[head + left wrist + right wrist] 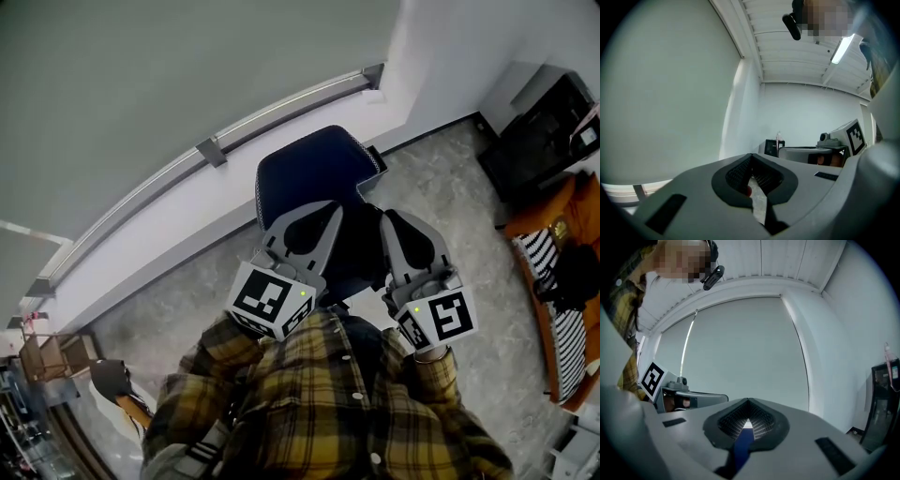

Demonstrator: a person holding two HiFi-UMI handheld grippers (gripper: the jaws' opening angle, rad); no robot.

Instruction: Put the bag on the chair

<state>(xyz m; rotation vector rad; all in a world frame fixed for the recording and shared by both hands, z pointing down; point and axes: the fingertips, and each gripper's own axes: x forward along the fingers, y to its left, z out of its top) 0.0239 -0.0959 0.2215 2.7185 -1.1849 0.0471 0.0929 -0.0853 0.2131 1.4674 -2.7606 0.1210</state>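
In the head view a dark blue padded thing with a pale stitched edge stands on the floor close to the wall; whether it is the bag or the chair's seat I cannot tell. Both grippers hover over its near side, held level by a person in a yellow plaid shirt. My left gripper has its jaws together, and the left gripper view shows the pads meeting with nothing clamped. My right gripper is shut too, its pads closed at the tip. Through the slit under the right pads a blue strip shows.
A white wall with a grey rail runs behind the blue thing. An orange sofa with a striped cushion and a black cabinet stand at the right. A small chair and wooden boxes sit at the lower left.
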